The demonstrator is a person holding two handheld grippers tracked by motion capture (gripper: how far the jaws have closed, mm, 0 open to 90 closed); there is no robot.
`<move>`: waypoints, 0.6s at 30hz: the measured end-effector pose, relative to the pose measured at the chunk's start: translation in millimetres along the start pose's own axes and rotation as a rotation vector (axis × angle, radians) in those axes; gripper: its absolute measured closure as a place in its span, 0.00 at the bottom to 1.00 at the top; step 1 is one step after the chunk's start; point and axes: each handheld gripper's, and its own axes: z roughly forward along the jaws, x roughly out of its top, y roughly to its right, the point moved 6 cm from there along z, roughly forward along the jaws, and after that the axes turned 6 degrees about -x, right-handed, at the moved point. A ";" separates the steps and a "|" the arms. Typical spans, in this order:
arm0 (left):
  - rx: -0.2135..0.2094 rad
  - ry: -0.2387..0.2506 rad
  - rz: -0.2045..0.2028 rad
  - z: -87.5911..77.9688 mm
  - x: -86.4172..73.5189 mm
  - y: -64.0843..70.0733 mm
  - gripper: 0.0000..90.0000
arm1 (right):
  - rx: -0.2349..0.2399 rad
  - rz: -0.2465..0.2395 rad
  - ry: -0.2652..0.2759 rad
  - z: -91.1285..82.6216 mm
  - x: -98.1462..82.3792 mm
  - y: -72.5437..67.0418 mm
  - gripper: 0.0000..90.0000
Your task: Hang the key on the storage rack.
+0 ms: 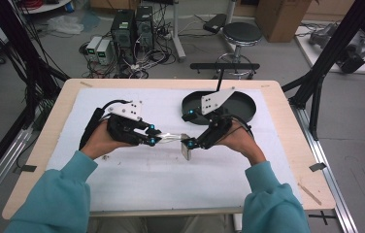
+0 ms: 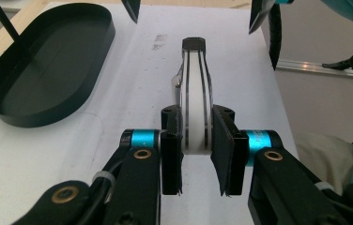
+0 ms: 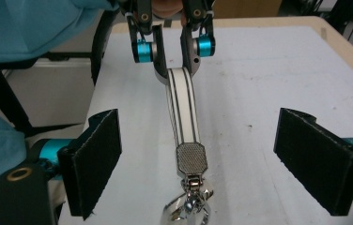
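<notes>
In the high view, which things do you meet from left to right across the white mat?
Left hand → left gripper → strap → metal clasp → right gripper → right hand; the black tray lies farther back at the right.

I see teal sleeves on both forearms. My left gripper [image 1: 155, 136] and right gripper [image 1: 190, 143] are black linkage frames, each topped by a grey three-cornered plate dotted with small screws. Bright blue anodised collars sit at the base of the jaws, brass-coloured pivot bushings mark the links, and flat black textured pads face the jaws. A black cable trails off each gripper.
</notes>
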 end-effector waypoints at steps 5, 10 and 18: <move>-0.002 -0.004 0.004 -0.9 -0.4 -0.2 0.83 | 0.004 -0.016 -0.052 7.7 0.8 1.4 0.19; -0.004 0.002 0.002 -0.7 -0.7 -0.7 0.83 | 0.044 -0.035 -0.105 14.4 -2.9 0.4 0.33; -0.006 -0.017 0.010 1.3 -2.5 -2.0 0.82 | 0.066 -0.067 -0.163 21.9 -8.5 0.5 0.43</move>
